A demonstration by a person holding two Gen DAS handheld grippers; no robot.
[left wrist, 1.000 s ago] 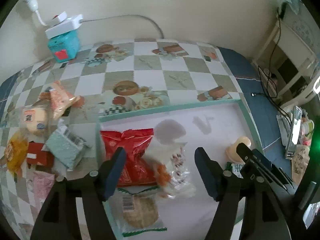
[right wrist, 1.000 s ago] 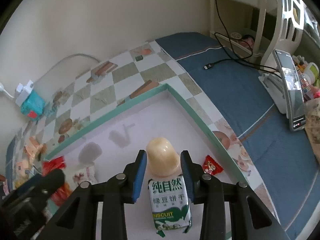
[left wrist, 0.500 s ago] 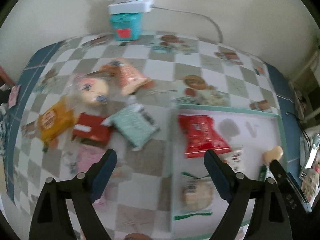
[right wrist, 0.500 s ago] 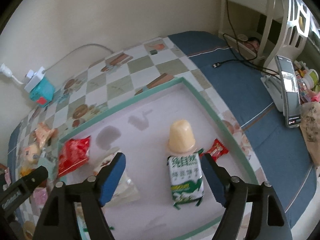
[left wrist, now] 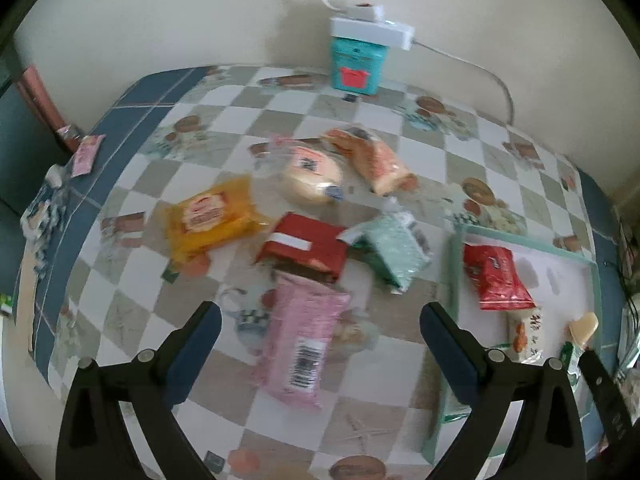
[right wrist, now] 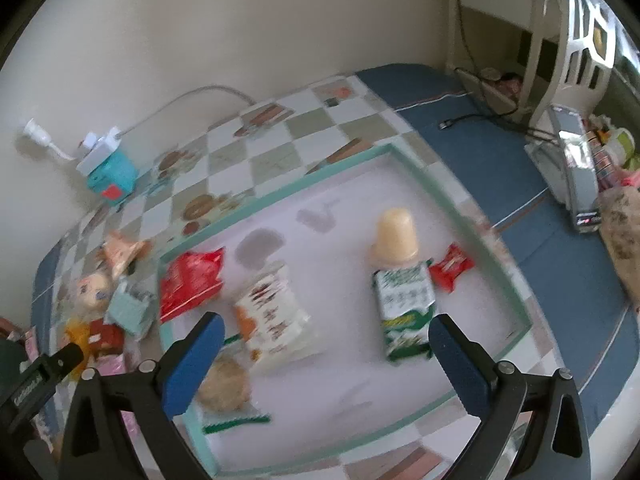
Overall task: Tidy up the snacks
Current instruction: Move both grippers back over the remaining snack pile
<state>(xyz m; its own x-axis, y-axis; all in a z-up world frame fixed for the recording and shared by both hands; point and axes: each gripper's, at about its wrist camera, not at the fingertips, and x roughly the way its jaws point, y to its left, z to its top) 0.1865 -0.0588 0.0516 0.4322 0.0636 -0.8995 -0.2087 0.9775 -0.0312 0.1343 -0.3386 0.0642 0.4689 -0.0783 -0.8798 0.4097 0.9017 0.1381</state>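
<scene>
**Both grippers empty, left one lined up on the loose pile**

My left gripper (left wrist: pixel 320 344) has just been opening and now stands wide with nothing gripped; the pink packet (left wrist: pixel 302 346) lies on the tablecloth (left wrist: pixel 120 320) below the gap, untouched by the pads as far as I can see. I have it tilted down over the unsorted snacks because that is where the work remains: the yellow packet (left wrist: pixel 210 220), the red box (left wrist: pixel 304 248), the mint-green packet (left wrist: pixel 394 254) and two pale wrapped pieces nearer the wall all lie outside the tray (left wrist: pixel 524 240).

My right gripper (right wrist: pixel 326 354) has likewise just been spreading and is fully wide, empty, hanging over the tray. The green-and-white biscuit packet (right wrist: pixel 404 304) lies flat on the tray floor between and beyond the fingers, clear of both, with a cream-coloured cap-shaped thing (right wrist: pixel 396 236) at its far end. I judge the packet delivered. A red bag (right wrist: pixel 190 284), a white patterned bag (right wrist: pixel 272 312) and a round biscuit in clear wrap (right wrist: pixel 224 384) share the tray.

Motion blur smears most labels, so I cannot read brands. The tray's near corner is cut off behind my fingers in the left view. I cannot tell whether the cream thing is joined to the packet.
</scene>
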